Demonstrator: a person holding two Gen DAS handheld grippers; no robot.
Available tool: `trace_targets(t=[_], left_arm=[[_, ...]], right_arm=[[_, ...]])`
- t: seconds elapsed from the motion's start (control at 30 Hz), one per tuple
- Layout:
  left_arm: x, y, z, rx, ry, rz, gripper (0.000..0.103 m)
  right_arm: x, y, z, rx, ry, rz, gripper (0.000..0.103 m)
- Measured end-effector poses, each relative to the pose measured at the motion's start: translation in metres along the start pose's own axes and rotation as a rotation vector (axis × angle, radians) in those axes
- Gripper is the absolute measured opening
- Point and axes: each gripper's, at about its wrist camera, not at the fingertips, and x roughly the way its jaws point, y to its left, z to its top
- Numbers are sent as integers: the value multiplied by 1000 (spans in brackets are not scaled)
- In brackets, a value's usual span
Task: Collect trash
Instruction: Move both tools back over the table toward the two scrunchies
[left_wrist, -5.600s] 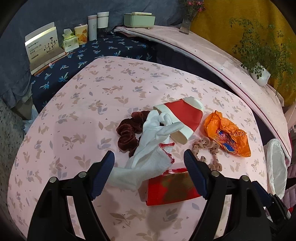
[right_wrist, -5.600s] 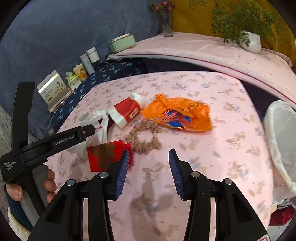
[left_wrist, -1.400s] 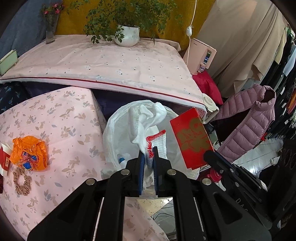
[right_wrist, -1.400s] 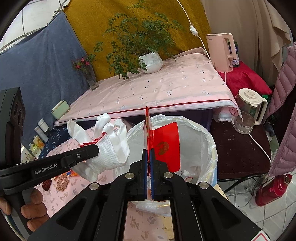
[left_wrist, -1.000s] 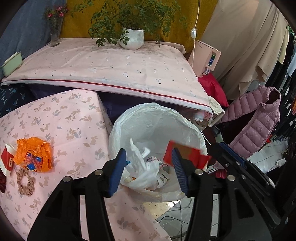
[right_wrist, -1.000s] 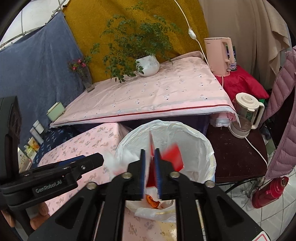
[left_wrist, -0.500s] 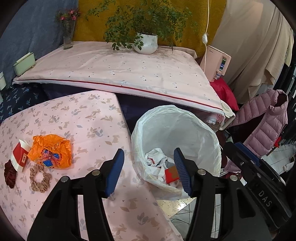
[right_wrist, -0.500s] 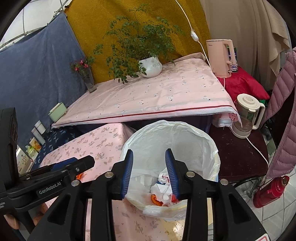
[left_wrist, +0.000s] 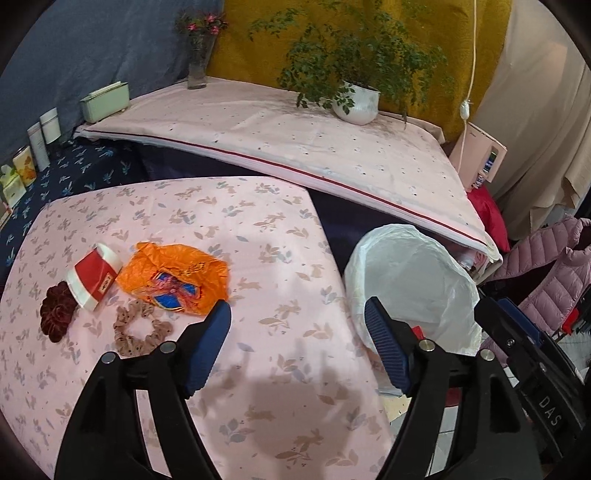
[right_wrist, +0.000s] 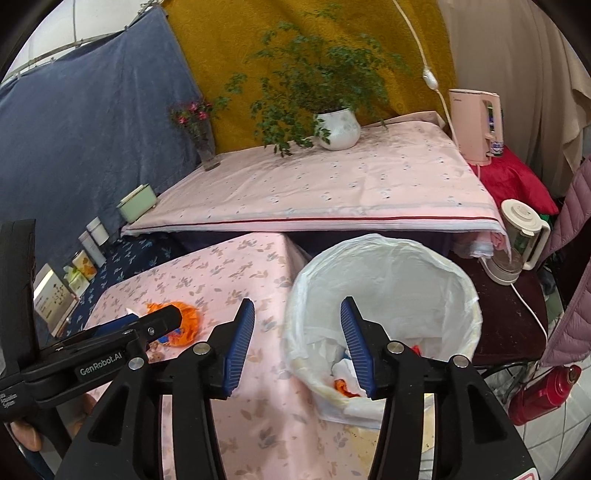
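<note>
Both hand-held grippers gape empty between orange wrapper (left_wrist: 173, 277) and trash bin (right_wrist: 388, 258).

left wrist: above table (left_wrist: 258, 229) | right wrist: above bin (right_wrist: 388, 254) | both views share these

Right tool (right_wrist: 297, 332), jaws apart, empty, above edge of white-lined bin (right_wrist: 384, 254); crumpled trash (right_wrist: 341, 373) inside; pink surface (right_wrist: 236, 280) alongside.

wrapper (left_wrist: 173, 278) on table (left_wrist: 280, 258), bin (left_wrist: 413, 280) rt
</note>
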Motion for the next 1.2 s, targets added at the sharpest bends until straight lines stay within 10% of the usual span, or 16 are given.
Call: trace_targets(t=[1.2], left_arm=[[-13, 311, -59, -456, 39, 364, 81]], right_arm=[[128, 219, -79, -233, 287, 127, 48]])
